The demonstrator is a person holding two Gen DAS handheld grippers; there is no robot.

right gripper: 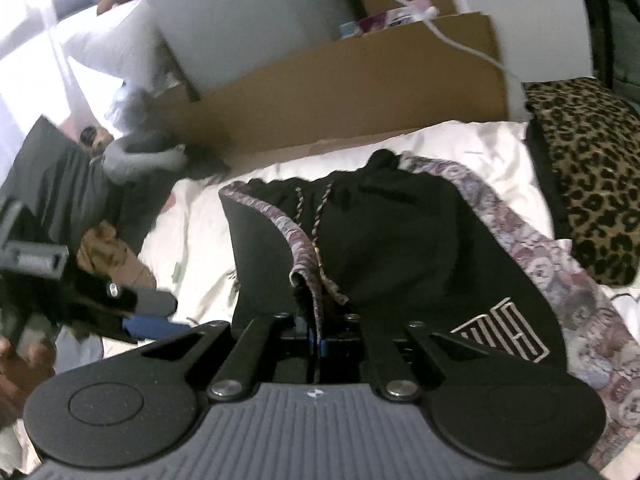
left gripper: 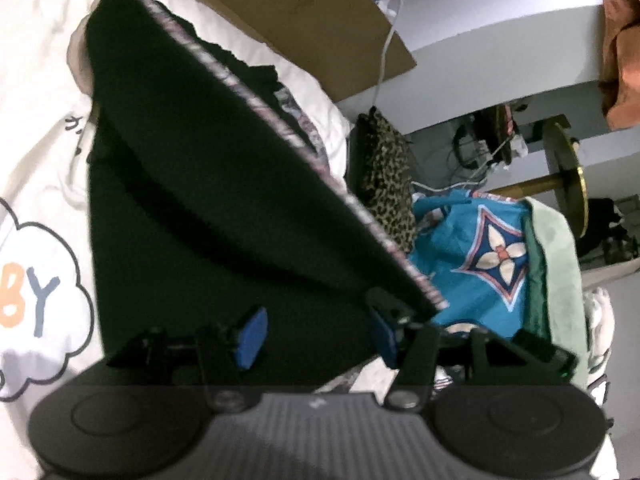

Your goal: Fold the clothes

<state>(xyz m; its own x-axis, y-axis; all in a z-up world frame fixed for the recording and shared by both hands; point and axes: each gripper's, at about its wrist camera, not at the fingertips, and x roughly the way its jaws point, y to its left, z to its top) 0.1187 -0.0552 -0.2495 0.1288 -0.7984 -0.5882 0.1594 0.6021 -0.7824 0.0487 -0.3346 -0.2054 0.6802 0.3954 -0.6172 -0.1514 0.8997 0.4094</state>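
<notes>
Black shorts with a floral side stripe lie on white bedding, one flap lifted into a taut slanted edge. My left gripper is open, blue pads wide apart over the black cloth, its right finger beside the lifted corner. In the right wrist view the shorts show a drawstring and a white logo. My right gripper is shut on the floral-trimmed hem. The left gripper appears at the left, held by a hand.
A cardboard box stands behind the bedding, with a white cable over it. A leopard-print cloth lies to the right. Turquoise flower-print fabric, a green cloth and a gold round table are beyond the shorts.
</notes>
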